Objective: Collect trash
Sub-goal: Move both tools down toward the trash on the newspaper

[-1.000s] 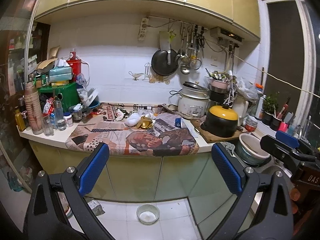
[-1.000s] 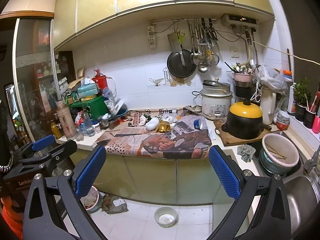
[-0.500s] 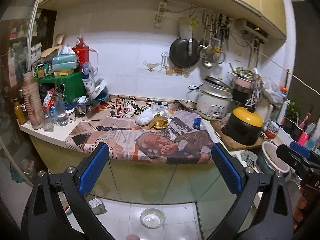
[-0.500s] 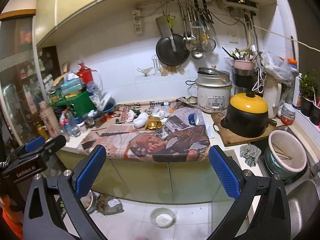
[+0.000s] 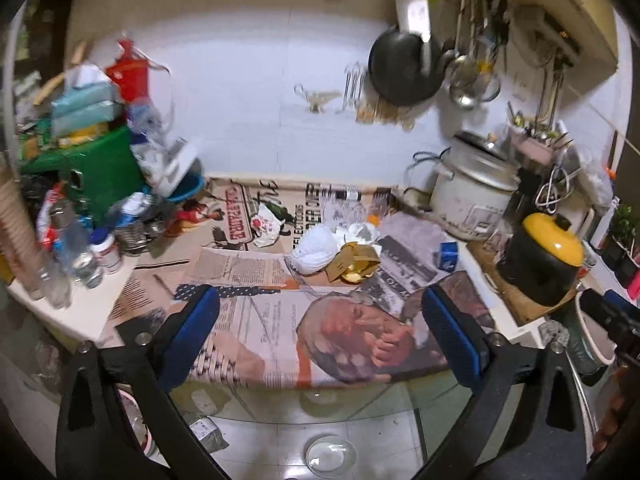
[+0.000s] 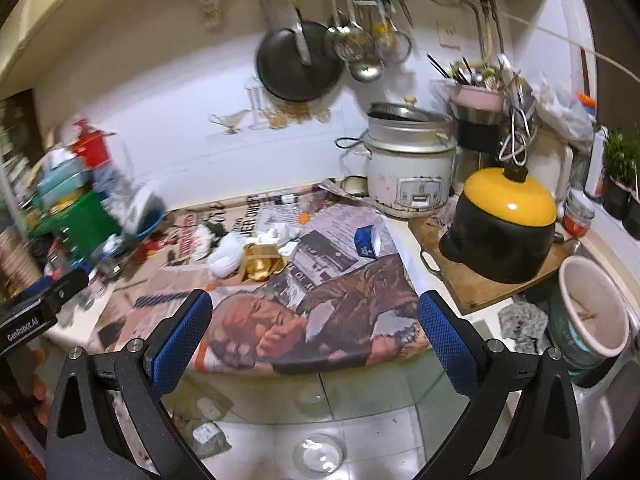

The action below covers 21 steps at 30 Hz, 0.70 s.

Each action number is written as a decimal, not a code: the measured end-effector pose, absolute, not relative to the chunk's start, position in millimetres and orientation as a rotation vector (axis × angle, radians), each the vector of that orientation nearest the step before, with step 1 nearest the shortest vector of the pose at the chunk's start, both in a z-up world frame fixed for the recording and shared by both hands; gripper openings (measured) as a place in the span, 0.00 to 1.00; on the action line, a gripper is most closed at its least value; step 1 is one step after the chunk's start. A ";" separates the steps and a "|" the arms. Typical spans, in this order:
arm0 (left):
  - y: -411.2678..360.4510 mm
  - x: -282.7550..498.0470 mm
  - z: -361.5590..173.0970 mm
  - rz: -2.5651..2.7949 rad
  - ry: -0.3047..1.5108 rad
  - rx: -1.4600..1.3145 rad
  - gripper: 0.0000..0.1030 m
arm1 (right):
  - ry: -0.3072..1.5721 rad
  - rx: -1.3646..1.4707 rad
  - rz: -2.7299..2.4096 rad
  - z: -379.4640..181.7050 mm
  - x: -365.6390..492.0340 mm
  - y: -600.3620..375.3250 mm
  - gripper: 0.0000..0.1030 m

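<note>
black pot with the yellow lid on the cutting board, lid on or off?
On. The yellow lid sits squarely over the black pot, knob up, with no gap visible at the rim; the pot stands upright on the cutting board.

**Warm indoor light, smeared left edges**

Lit from overhead, yellowish, bright on the white tiled wall [image 5: 248, 92]. Motion-blurred at left around the green plastic box [image 5: 106, 164] and hanging black round pan [image 6: 298, 66]. Bowed by fisheye, dark in the corners. Soft glare off the glossy yellow pot lid [image 6: 508, 196].
</note>
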<state>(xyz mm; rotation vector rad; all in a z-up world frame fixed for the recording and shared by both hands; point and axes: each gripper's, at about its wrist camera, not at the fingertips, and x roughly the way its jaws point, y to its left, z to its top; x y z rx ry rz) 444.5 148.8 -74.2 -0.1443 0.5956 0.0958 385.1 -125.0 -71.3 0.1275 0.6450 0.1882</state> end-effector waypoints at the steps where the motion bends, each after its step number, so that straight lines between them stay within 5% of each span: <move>1: 153.4 454.5 -79.0 0.093 0.605 -0.146 0.95 | 0.657 0.128 0.173 -76.4 393.3 -122.9 0.99; 5: 168.3 522.1 -112.5 0.098 0.722 -0.161 0.88 | 0.738 0.126 0.135 -98.7 433.1 -117.7 0.99; 21: 121.8 683.3 -206.8 0.114 0.976 -0.289 0.88 | 0.942 0.019 0.192 -169.7 608.8 -147.3 0.98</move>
